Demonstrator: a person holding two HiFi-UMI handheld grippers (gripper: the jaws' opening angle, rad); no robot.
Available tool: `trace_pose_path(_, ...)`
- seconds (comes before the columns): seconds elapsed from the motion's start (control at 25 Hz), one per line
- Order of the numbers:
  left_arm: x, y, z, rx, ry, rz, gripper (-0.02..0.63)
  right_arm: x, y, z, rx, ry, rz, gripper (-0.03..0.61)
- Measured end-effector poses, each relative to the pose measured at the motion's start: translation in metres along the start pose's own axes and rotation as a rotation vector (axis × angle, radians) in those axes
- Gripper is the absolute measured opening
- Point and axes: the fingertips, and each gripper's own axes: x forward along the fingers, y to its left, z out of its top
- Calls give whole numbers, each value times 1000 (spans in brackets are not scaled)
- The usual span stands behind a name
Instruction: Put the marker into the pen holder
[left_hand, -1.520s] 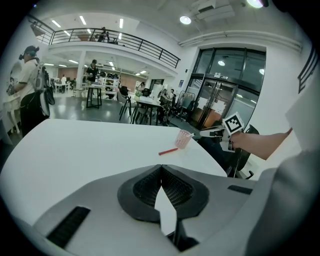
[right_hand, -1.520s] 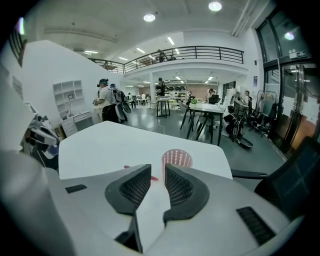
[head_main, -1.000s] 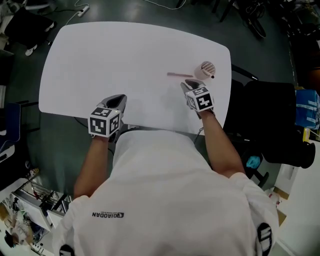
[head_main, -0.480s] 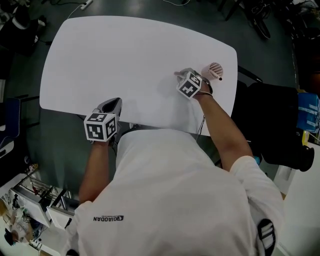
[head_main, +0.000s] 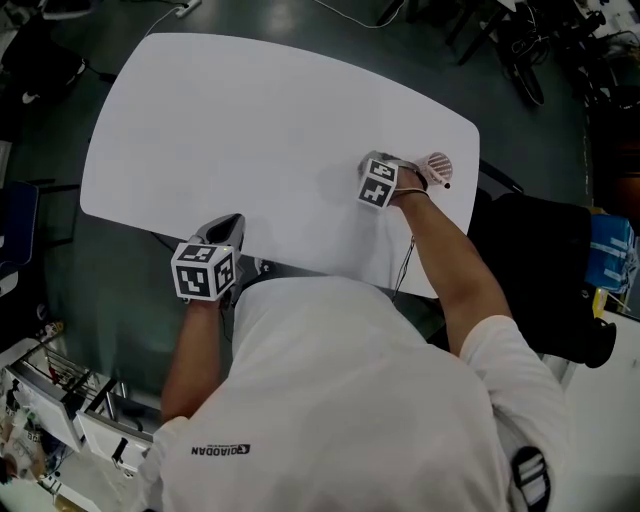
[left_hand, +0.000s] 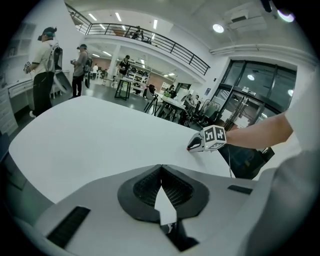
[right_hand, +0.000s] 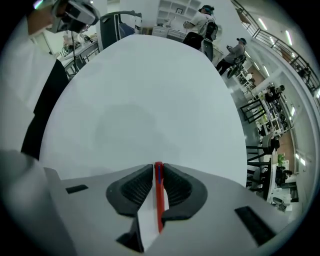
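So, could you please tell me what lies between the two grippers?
Only bare table, per the head view, from the left gripper to the right gripper, whose fingers have just been closing on the marker.

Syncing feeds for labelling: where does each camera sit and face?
Head view: on the head, steeply down at the table; torso, both arms.
Left gripper view: on left tool, across the table; its shut jaws, right forearm.
Right gripper view: on right tool, down at table; jaws just closing on marker.
Shared: head and left views show right tool.
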Motion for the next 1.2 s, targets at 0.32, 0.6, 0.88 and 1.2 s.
trace_pose_path(0.32,2,-7,3,24,8,-12,26,-7,0,3,59,-29,-28,64)
trace_pose_path(0.6,14,-22,15,87,28,-43,26,-71,-12,33,300,-297,-117,64)
trace_pose_path(0.88,34,-64,27,172,42,-105,26,-148,-14,27,596,-593,-151,64)
trace_pose_path(1.2,41,-97,42,240,42,-128,26,-240,-53,-46,1063,-974,-255,64)
